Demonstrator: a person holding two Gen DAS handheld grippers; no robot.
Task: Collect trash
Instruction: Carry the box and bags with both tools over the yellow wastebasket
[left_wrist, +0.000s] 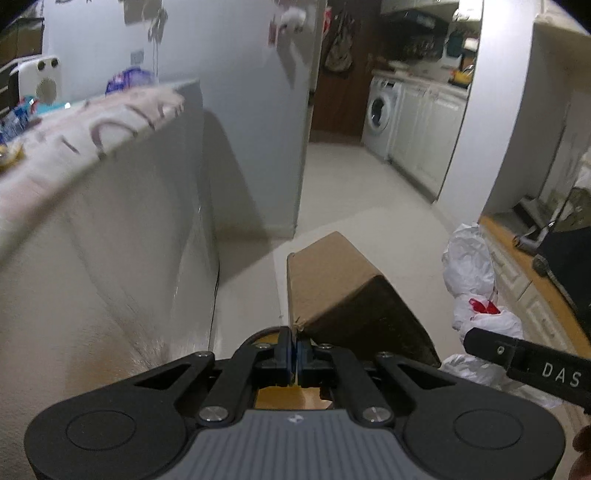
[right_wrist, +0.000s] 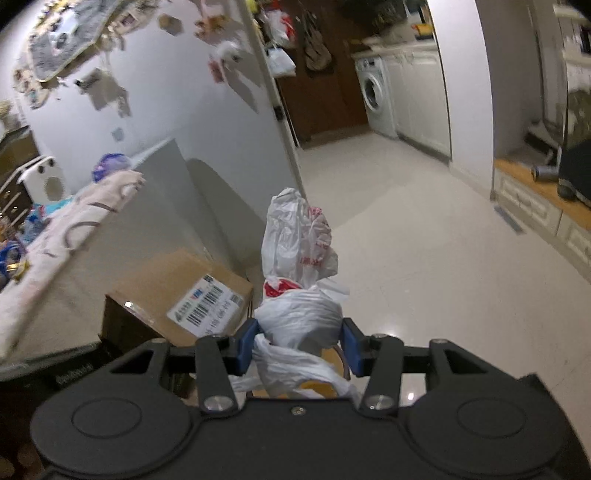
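My left gripper (left_wrist: 294, 354) is shut on the edge of a brown cardboard box (left_wrist: 332, 280) and holds it above the floor. The box also shows in the right wrist view (right_wrist: 177, 295), with a white barcode label on it. My right gripper (right_wrist: 299, 343) is closed around a white plastic trash bag with red print (right_wrist: 299, 258), its blue pads (right_wrist: 245, 345) pressing the bag's bunched lower part. The bag also shows at the right of the left wrist view (left_wrist: 476, 291), with the right gripper's finger (left_wrist: 524, 358) in front of it.
A table with a pale patterned cloth (left_wrist: 92, 125) stands on the left with clutter on it. A white wall (left_wrist: 240, 110) lies ahead. Beyond is a kitchen with a washing machine (left_wrist: 380, 110) and white cabinets (left_wrist: 424, 140). A low wooden-topped cabinet (right_wrist: 535, 192) stands at the right. The pale floor (right_wrist: 424, 240) stretches ahead.
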